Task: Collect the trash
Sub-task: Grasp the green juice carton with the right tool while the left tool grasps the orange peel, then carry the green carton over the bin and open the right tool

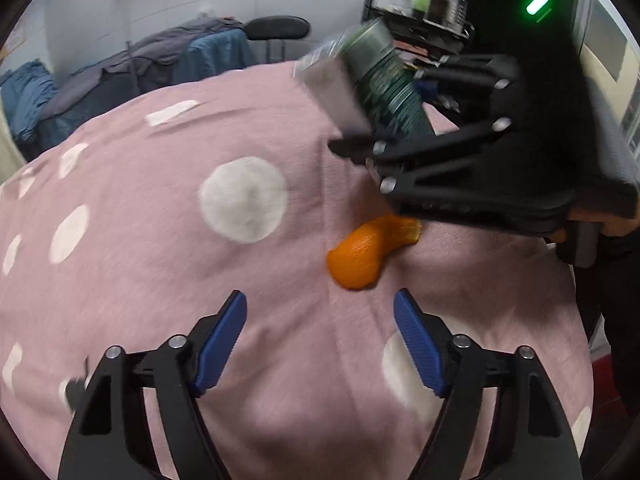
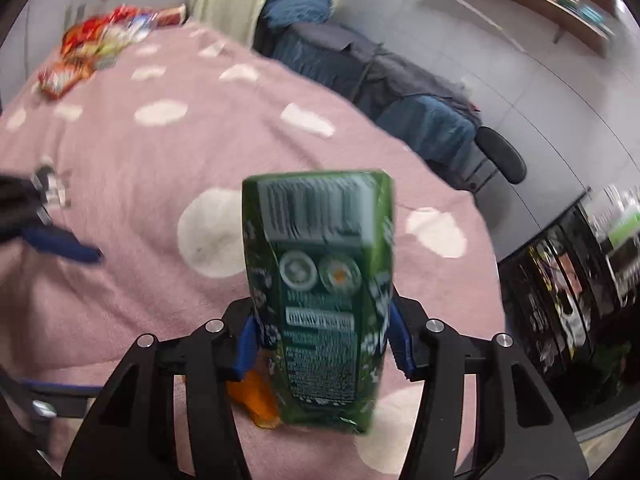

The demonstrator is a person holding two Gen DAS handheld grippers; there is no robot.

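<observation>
A piece of orange peel (image 1: 360, 256) lies on the pink dotted blanket (image 1: 160, 208), just ahead of my left gripper (image 1: 320, 298) and a little to the right. That gripper is open, with only blanket between its blue pads. My right gripper (image 2: 322, 320) is shut on a green drink carton (image 2: 320, 280), with the pads pressed on its two sides and the barcode end pointing away. In the left wrist view the carton (image 1: 376, 76) is held tilted above and beyond the peel. The peel (image 2: 260, 400) also shows under the carton. A blue left finger (image 2: 60, 246) enters at the left.
Red snack wrappers (image 2: 92, 48) lie at the blanket's far left corner. Chairs draped with blue and grey cloth (image 2: 400, 92) stand beyond the blanket's far edge. A dark shelf with bottles (image 1: 424, 4) is at the back right. A person's hand (image 1: 616, 220) holds the right gripper.
</observation>
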